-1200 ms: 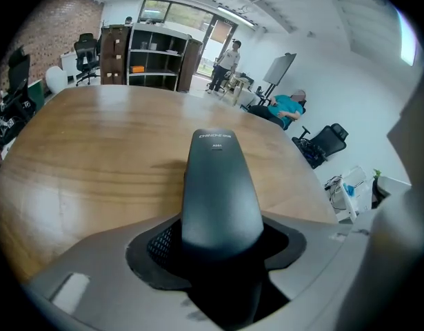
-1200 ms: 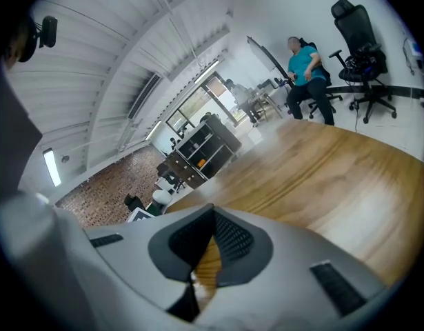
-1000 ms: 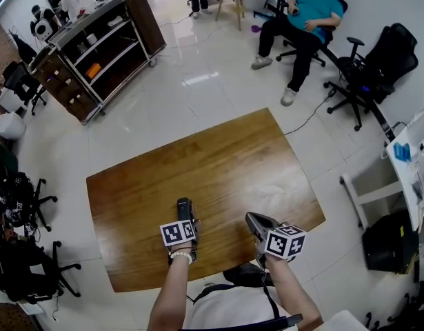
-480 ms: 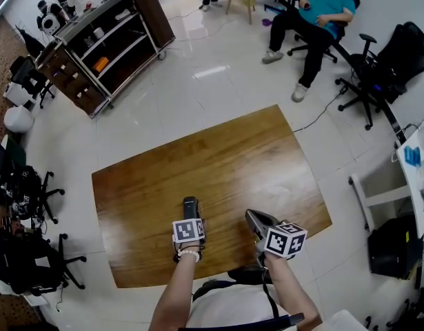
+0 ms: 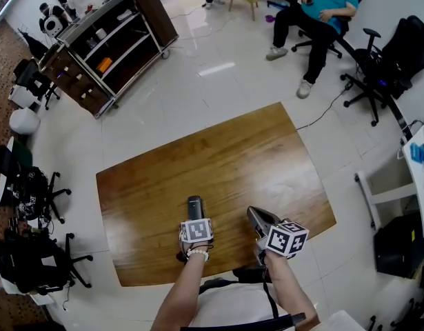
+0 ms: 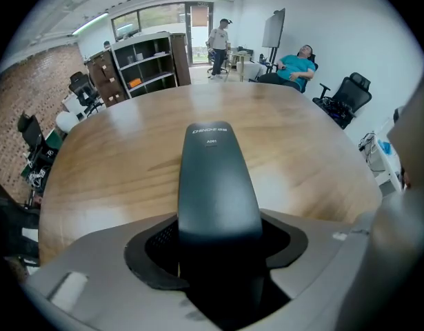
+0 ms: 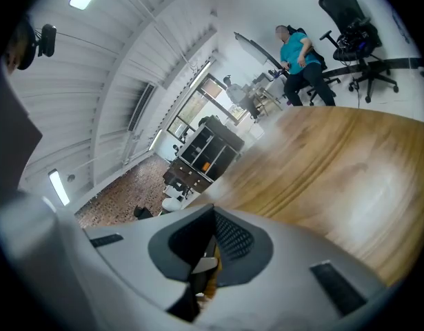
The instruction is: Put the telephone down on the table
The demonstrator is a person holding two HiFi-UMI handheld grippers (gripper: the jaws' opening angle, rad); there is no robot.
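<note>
The telephone point(image 5: 194, 207) is a dark handset; in the left gripper view the telephone point(image 6: 215, 178) runs out from between the jaws, its far end low over the wooden table point(image 5: 232, 157). My left gripper point(image 5: 193, 221) points steeply down near the table's front edge and is shut on the handset's near end; its jaws have just been opening a little, with the handset still between them point(image 6: 218, 236). My right gripper point(image 5: 257, 221) hovers to the right, shut and empty, its jaws point(image 7: 205, 254) together above the table point(image 7: 349, 164).
A dark shelf cart point(image 5: 108, 40) stands far left. A person in a teal shirt point(image 5: 322, 2) sits in a chair at the back right, beside black office chairs point(image 5: 384, 61). More chairs point(image 5: 29, 192) crowd the left. A white desk point(image 5: 398, 178) is at right.
The left gripper has tipped more steeply downward, bringing the handset's far end nearer the tabletop. The right gripper has hardly moved.
</note>
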